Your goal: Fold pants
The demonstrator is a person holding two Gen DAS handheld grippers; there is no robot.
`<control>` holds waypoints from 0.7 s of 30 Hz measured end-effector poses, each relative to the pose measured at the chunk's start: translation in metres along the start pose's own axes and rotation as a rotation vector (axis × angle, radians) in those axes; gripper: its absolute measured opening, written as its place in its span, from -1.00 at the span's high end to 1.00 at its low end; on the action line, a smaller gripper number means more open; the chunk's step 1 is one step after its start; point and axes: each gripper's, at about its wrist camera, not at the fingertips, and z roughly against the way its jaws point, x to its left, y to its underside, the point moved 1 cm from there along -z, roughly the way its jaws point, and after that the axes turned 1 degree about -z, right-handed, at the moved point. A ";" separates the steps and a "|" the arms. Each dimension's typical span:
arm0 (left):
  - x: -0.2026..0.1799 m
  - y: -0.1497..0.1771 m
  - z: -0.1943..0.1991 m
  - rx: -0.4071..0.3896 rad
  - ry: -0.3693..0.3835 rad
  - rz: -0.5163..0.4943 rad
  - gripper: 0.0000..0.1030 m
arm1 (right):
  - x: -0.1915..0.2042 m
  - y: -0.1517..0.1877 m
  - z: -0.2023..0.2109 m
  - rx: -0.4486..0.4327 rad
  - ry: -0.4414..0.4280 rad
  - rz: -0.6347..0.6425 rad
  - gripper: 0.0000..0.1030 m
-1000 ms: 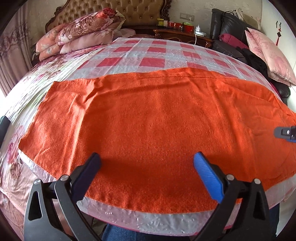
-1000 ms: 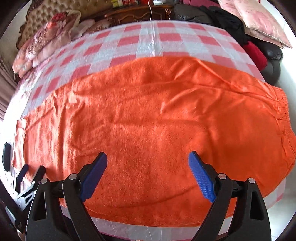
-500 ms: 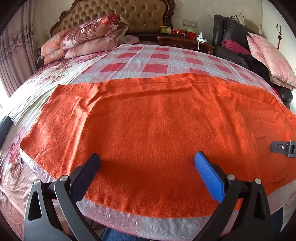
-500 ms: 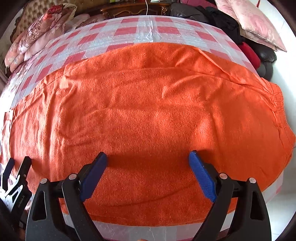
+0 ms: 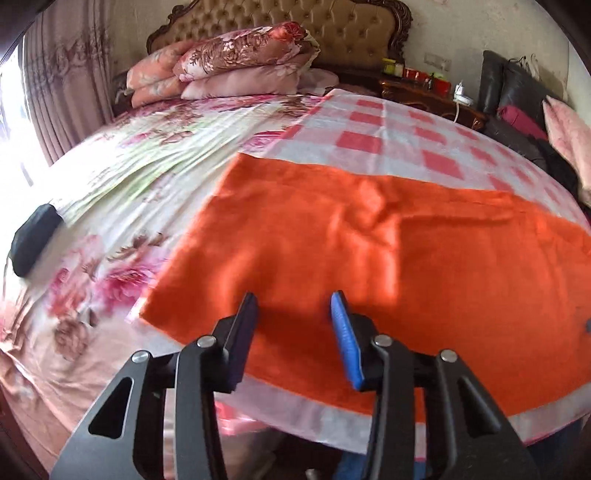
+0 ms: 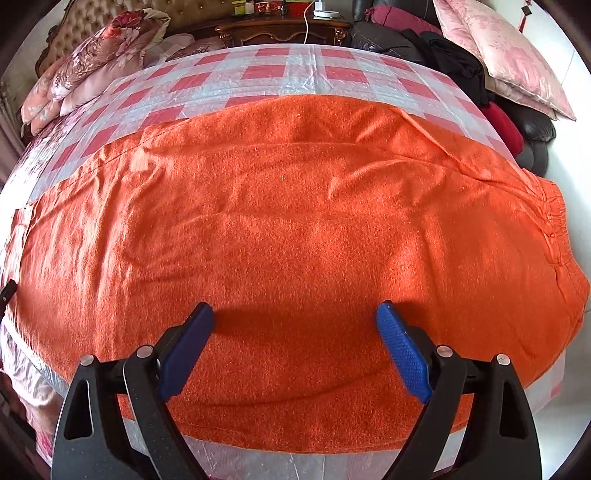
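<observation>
The bed [image 5: 110, 206] fills the room, its tufted headboard [image 5: 347, 33] at the far end. A floral sheet [image 5: 92, 258] covers its left side. Over the right side lies a red-and-white checked plastic cover [image 6: 280, 70], reaching from near the headboard down to the near edge. Flat on that cover, stretched left to right, lie the orange pants [image 6: 295, 240], with the elastic waistband [image 6: 554, 206] at the right and the leg ends at the left. Folded floral quilts [image 5: 236, 62] are stacked at the far left of the bed, against the headboard. A small black object [image 5: 33, 240] rests on the floral sheet at the left edge.
</observation>
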 end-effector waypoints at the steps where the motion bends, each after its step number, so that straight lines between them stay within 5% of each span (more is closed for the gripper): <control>1: 0.011 -0.002 -0.001 0.003 -0.032 0.020 0.17 | 0.003 -0.001 0.002 -0.013 0.015 0.020 -0.64; 4: 0.034 -0.010 -0.001 -0.018 0.013 0.062 0.24 | 0.016 -0.011 0.011 -0.073 0.013 0.087 -0.63; 8: 0.017 -0.040 -0.001 -0.079 0.169 -0.058 0.23 | 0.041 -0.039 0.012 -0.110 -0.018 0.150 -0.48; 13: -0.029 -0.078 -0.035 -0.008 0.289 -0.240 0.26 | 0.086 -0.068 0.010 -0.136 -0.077 0.247 -0.40; 15: -0.034 -0.085 -0.059 0.045 0.266 -0.272 0.41 | 0.103 -0.074 0.008 -0.145 -0.088 0.277 -0.40; 21: -0.014 -0.107 -0.081 0.059 0.320 -0.161 0.51 | 0.154 -0.093 0.001 -0.143 -0.140 0.349 -0.31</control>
